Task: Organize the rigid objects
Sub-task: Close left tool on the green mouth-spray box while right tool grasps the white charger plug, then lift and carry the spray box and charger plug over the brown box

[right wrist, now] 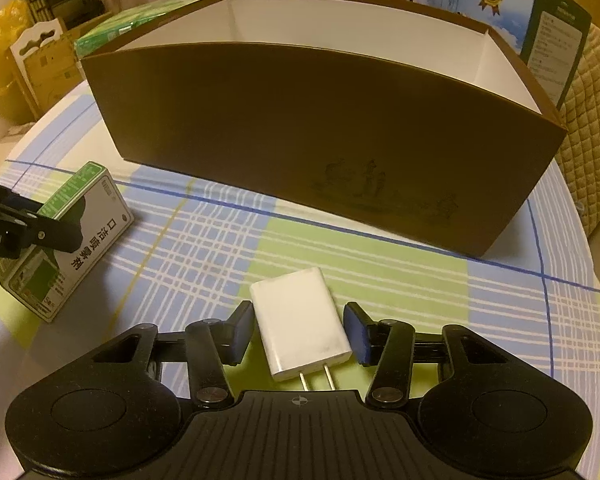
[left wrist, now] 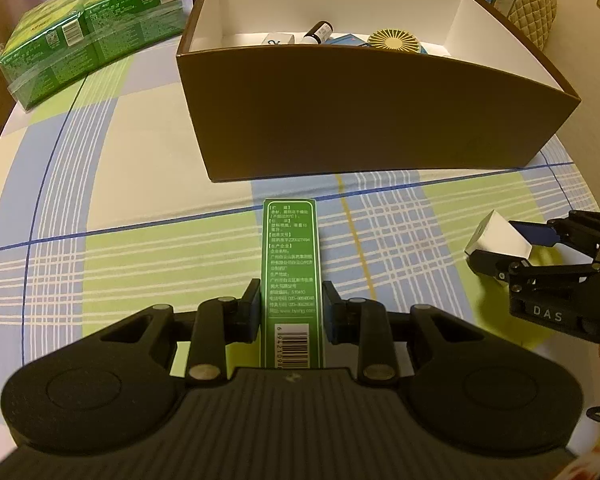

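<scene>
Near the open brown box (left wrist: 380,120), the left gripper (left wrist: 291,312) clamps the green carton (left wrist: 292,264) for lifting in, while the right gripper (right wrist: 298,332) brackets, without gripping, the white charger (right wrist: 300,320) on the checked cloth (right wrist: 340,248).

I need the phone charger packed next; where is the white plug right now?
In the right wrist view the white plug lies flat on the checked tablecloth between the right claw fingers, in front of the brown box.
</scene>
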Demonstrator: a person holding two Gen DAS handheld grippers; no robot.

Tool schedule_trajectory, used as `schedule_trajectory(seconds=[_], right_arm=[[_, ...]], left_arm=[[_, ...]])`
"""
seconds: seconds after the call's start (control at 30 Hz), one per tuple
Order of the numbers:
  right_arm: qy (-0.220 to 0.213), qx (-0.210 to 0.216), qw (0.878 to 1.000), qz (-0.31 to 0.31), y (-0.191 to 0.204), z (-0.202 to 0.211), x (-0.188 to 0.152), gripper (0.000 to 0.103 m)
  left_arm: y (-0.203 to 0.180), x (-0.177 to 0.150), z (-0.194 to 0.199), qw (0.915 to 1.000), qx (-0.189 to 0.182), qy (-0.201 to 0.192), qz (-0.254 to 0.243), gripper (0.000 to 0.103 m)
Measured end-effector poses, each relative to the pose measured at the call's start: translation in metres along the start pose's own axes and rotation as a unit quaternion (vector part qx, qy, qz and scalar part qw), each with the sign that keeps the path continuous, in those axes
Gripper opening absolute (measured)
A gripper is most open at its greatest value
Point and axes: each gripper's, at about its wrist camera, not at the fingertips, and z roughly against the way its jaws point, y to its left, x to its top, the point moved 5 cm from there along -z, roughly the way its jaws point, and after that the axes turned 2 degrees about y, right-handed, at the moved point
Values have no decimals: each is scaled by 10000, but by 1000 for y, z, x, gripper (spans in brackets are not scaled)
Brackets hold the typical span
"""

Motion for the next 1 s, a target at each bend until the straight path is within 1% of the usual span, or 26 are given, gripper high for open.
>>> schedule_trajectory(seconds=[0.13, 0.37, 0.6, 0.83, 1.0], right_arm=[[3, 20, 10000, 41, 1, 2, 0, 38], [-9, 95, 9999, 40, 5, 8, -5, 38], [-134, 182, 9997, -40, 8, 23, -2, 38], [-296, 259, 9991, -146, 4, 46, 4, 38], [-478, 266, 9984, -115, -2, 63, 16, 38]], left_arm=[[0, 0, 1, 10000, 2, -5, -4, 25], [-3, -3, 4, 9999, -103, -37, -23, 25], [-3, -4, 16, 9997, -179, -145, 42, 25], [0, 6, 48, 9984, -273, -482, 98, 25], [3, 21, 73, 9965, -298, -777, 82, 25]])
